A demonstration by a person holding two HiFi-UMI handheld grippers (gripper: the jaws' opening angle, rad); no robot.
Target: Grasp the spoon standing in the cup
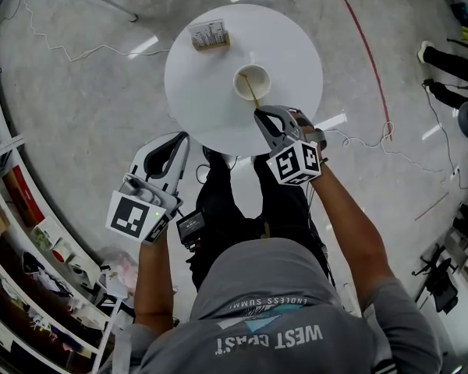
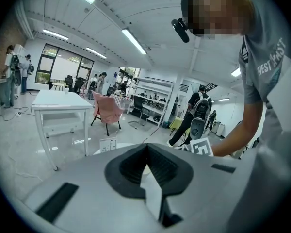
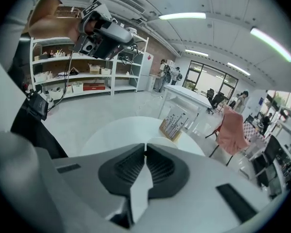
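A pale cup (image 1: 252, 82) stands on the round white table (image 1: 292, 45), and a thin spoon (image 1: 253, 97) leans out of it toward me. My right gripper (image 1: 259, 114) is at the handle's upper end with its jaws together on it. In the right gripper view the jaws (image 3: 145, 148) meet, with the cup's rim (image 3: 160, 141) just beyond them. My left gripper (image 1: 183, 137) hangs at the table's near-left edge, apart from the cup. Its jaws (image 2: 147, 147) are shut on nothing.
A small box of upright utensils (image 1: 210, 36) sits at the table's far left, also in the right gripper view (image 3: 173, 125). Shelving (image 1: 15, 232) lines the left side. A red tape line (image 1: 374, 61) and loose cables (image 1: 359, 142) lie on the floor to the right.
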